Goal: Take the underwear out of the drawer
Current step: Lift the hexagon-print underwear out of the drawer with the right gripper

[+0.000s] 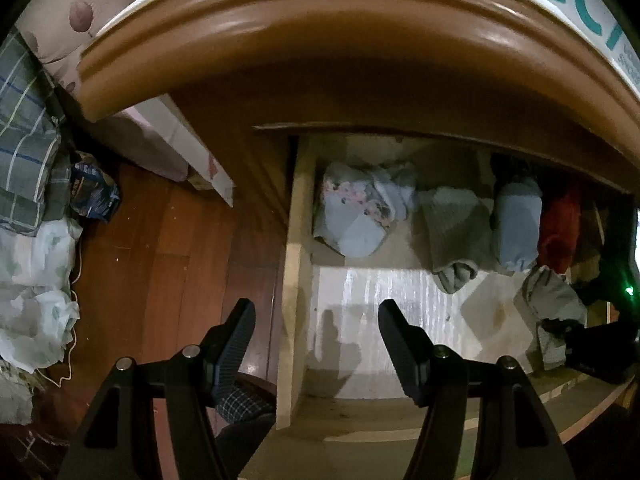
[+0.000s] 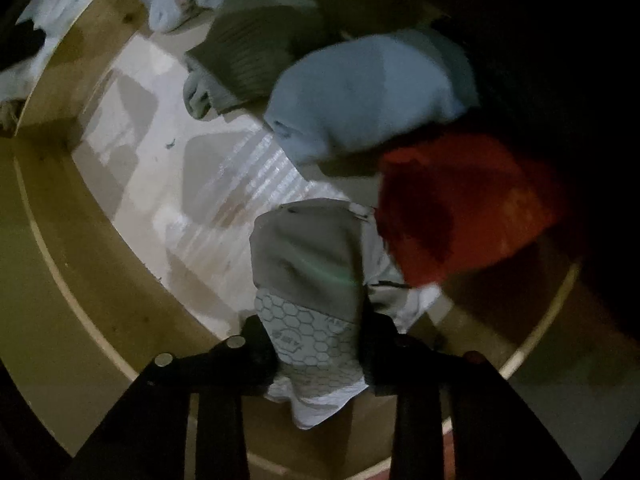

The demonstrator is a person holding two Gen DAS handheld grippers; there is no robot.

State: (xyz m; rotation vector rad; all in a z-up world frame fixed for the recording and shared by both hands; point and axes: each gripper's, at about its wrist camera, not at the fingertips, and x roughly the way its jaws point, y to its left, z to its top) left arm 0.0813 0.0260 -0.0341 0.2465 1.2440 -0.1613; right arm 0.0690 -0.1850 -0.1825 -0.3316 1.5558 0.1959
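Observation:
The wooden drawer (image 1: 294,280) is pulled open and holds several folded underwear. My right gripper (image 2: 316,344) is shut on a grey pair of underwear (image 2: 308,256) with a hexagon-print waistband, over the drawer's front right part. The same grey pair (image 1: 554,300) and the right gripper (image 1: 592,344) show at the right edge of the left wrist view. Beside it lie a red pair (image 2: 460,200), a light blue pair (image 2: 368,92) and an olive ribbed pair (image 2: 256,52). My left gripper (image 1: 316,316) is open and empty above the drawer's left wall.
A floral light blue bundle (image 1: 356,208) lies at the drawer's back left. The brown furniture top edge (image 1: 320,28) overhangs the drawer. Left of it is a wood floor (image 1: 160,260) with piled clothes (image 1: 32,240) and a blue packet (image 1: 94,192).

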